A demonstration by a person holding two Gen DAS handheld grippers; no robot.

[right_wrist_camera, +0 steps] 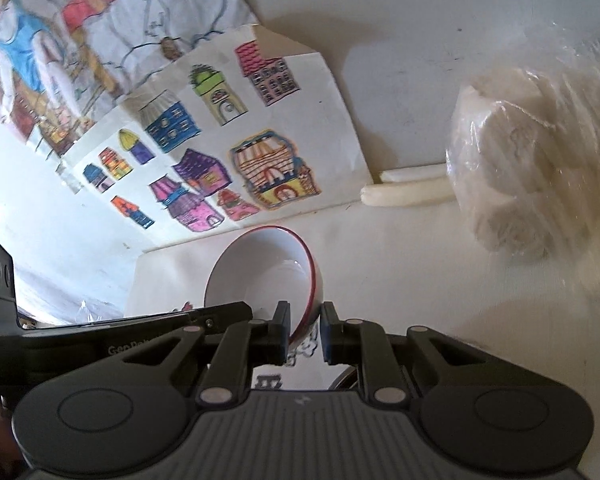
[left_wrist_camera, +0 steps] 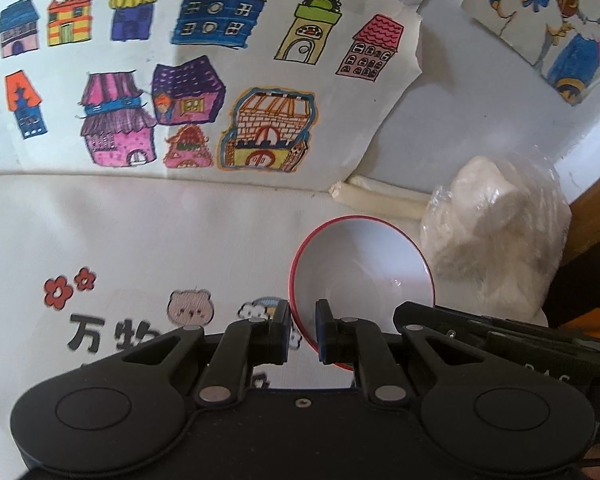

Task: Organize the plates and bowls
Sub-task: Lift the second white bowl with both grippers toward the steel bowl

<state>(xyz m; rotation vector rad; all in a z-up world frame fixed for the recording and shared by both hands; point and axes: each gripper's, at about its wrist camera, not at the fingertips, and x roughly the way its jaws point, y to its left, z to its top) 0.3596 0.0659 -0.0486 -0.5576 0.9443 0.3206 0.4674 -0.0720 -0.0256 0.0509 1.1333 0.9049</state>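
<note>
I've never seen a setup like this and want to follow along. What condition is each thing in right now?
Bowl: empty, tilted, held by its rim on two sides.
Left gripper: jaws shut on the bowl's rim.
Right gripper: jaws shut on the opposite rim.
Plastic bag: wrapped around white lumps, lying on the table.
Drawing of houses: lying flat, edge curled.

kid's drawing of colourful houses propped against the white wall | another colouring page with a bear up right | clear plastic bag of white lumps | pale rolled tube beside the bag
</note>
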